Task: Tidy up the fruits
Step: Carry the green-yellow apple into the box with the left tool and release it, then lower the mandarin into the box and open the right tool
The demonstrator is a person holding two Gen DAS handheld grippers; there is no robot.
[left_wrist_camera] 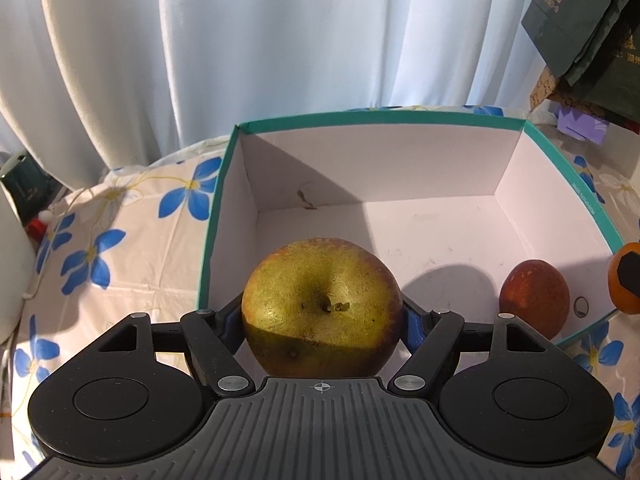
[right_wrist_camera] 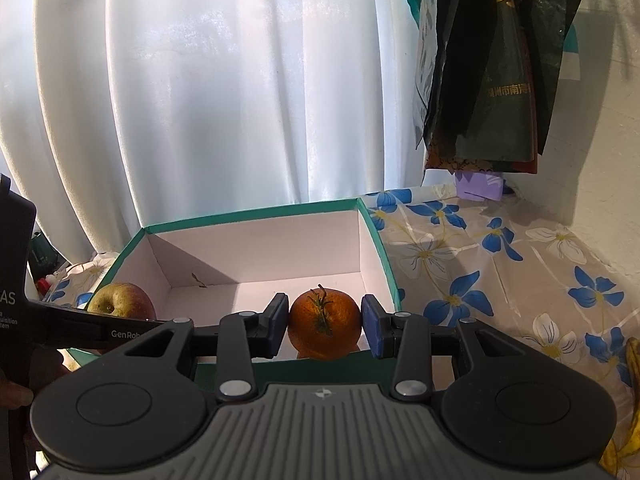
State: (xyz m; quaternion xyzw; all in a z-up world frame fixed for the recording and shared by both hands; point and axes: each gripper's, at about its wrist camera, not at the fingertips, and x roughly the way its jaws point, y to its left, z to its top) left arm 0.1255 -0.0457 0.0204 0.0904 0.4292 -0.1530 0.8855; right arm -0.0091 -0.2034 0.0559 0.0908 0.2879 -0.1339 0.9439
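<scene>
Two grippers each clamp a fruit at the teal-rimmed box (left_wrist_camera: 216, 216): the left gripper (left_wrist_camera: 322, 316) pinches a green-yellow apple (left_wrist_camera: 322, 306) over the near wall at 6 o'clock. The right gripper (right_wrist_camera: 325, 322) squeezes an orange (right_wrist_camera: 325, 324) at 6 o'clock in its view; a reddish fruit (left_wrist_camera: 534, 300) lies inside the box at 4 o'clock.

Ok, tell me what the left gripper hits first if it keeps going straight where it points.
Holding the apple, the left gripper points down into the box. It would probably meet the box floor first; depth is unclear.
</scene>
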